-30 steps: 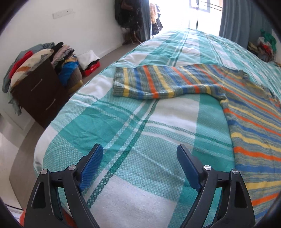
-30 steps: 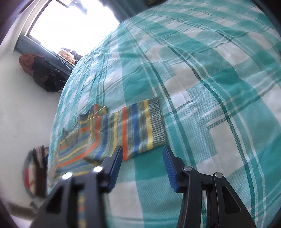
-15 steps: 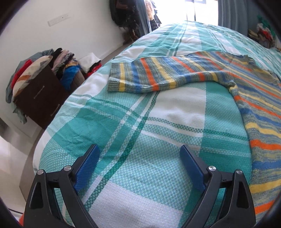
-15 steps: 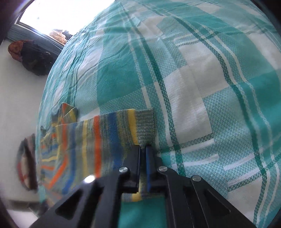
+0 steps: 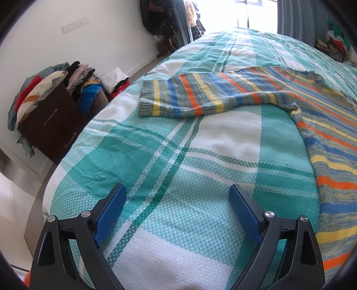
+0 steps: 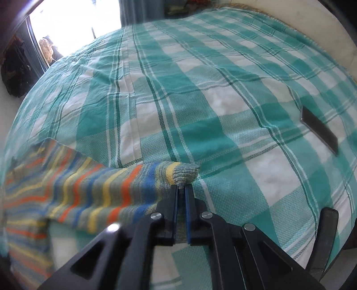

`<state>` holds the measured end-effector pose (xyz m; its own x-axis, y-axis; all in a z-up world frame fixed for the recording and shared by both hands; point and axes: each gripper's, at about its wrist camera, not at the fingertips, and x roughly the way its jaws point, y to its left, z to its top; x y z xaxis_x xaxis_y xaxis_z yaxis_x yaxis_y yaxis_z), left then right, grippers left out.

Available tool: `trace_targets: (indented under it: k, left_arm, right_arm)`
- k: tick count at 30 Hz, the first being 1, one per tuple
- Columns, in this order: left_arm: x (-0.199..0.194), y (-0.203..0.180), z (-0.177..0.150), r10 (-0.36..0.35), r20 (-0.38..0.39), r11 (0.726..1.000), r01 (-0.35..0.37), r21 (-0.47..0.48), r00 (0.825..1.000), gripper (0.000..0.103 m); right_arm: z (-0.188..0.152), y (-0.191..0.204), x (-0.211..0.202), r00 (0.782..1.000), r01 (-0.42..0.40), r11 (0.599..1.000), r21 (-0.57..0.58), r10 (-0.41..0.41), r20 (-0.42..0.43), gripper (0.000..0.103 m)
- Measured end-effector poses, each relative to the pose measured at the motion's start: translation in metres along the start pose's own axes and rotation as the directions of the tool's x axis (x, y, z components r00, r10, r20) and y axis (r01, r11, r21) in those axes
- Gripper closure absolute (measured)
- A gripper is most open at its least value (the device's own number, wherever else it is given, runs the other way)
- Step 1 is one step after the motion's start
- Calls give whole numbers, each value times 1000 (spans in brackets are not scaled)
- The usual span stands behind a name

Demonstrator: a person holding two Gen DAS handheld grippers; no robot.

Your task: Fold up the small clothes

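A striped knit sweater [image 5: 323, 125] in blue, orange, yellow and grey lies spread on the bed. Its left sleeve [image 5: 191, 98] stretches flat to the left, cuff [image 5: 147, 98] at the end. My left gripper [image 5: 177, 200] is open and empty, low over the bedspread, short of that sleeve. My right gripper [image 6: 181, 188] is shut on the cuff of the other sleeve [image 6: 183, 172] and holds it lifted off the bed; the sleeve [image 6: 89, 187] trails away to the left, blurred.
The bed wears a teal and white plaid cover [image 5: 169, 156]. A dark dresser [image 5: 51, 125] heaped with clothes stands on the floor left of the bed. A flat dark object [image 6: 319, 128] lies on the cover at the right. A window [image 5: 256, 11] is beyond.
My right gripper closed on the sleeve cuff and has lifted it, swinging the view toward the bed's far side. My left gripper moved forward toward the left sleeve and stays open.
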<state>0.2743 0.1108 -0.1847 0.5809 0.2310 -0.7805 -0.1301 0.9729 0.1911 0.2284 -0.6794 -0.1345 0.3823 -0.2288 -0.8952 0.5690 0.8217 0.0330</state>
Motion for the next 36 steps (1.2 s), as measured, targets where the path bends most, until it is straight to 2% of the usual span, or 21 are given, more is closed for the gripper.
trace_targets:
  k: [1,3,5,7,9,12,13,14,15,16,17,18,19,21,22,27,31,34,35,36]
  left_arm:
    - [0,0,0,1,0,1000,-1,1,1000,10]
    - [-1,0,-2,2,1,1000,-2,2,1000,9]
    - [-2,0,-2,1,3,1000,-1,1,1000,9]
    - [-1,0,-2,3,1,1000,-3,-1,1000,9]
    - [0,-2,-1,8,0,1000,-8,-3,1000,8]
    - [1,-3,-1,14,1,1000,-14,-1,1000,8]
    - [1,-3,-1,14,2,1000,-14,-1,1000,8]
    - [1,-3,-1,12,0,1000,-12,-2,1000,8]
    - [0,-2,-2,9,0,1000,-9,-4,1000,8]
    - [0,-2,-2,7,-1,1000,-7,-5,1000,8]
    - [0,-1,-3,5,-1,1000,-5,-5,1000,8]
    - [-1,-1,-3,4,0,1000,-4,-5,1000,8]
    - [0,-2,-3,3,0,1000,-3,-5,1000,8]
    - [0,-2,-3,5,-2,1000,-5,-5,1000,7]
    - [0,-2,-3,6,-5,1000,-6,-4,1000,7]
    - [1,0,-3,-3,-10,1000,3,-2,1000,6]
    - [-1,2,-3,-17,-11,1000,17,1,1000,6]
    - [-11,8,-2,-45,-19,999,44,-17,999,7]
    - [-19,12,-2,-63,-13,998,62,-33,998,7]
    - [-30,14,-1,-87,5,995,87,-47,996,7]
  right_arm:
    - [-2,-4,8,1000,-20,999,29,21,-14,96]
    - [-9,-17,14,999,-39,993,111,40,-10,79]
    - [-19,-34,9,997,-72,973,221,70,17,75]
    - [-32,-47,0,991,-133,943,304,135,16,75]
    - [-50,-54,-5,972,-220,892,396,236,9,72]
    - [-76,-55,11,912,-344,763,547,409,4,63]
    - [-82,-54,19,904,-357,731,581,428,16,63]
    - [-87,-53,25,907,-353,713,606,419,36,62]
    - [-90,-54,30,904,-368,689,624,423,66,64]
    - [-92,-54,32,896,-392,668,632,432,100,70]
    - [-92,-54,33,886,-421,651,631,444,132,99]
    - [-93,-55,29,889,-423,654,627,432,150,98]
    - [-94,-54,20,913,-388,688,614,378,155,98]
    - [-96,-49,8,966,-249,784,569,245,84,98]
    - [-97,-45,9,977,-198,808,555,208,45,98]
    - [-92,-23,15,996,-74,878,474,86,-3,99]
    - [-94,-24,11,997,-69,902,427,71,10,96]
    - [-102,-30,-11,999,-32,924,381,25,24,65]
    - [-103,-35,-21,999,2,931,364,-15,32,54]
    - [-108,-36,-34,997,43,940,340,-61,42,53]
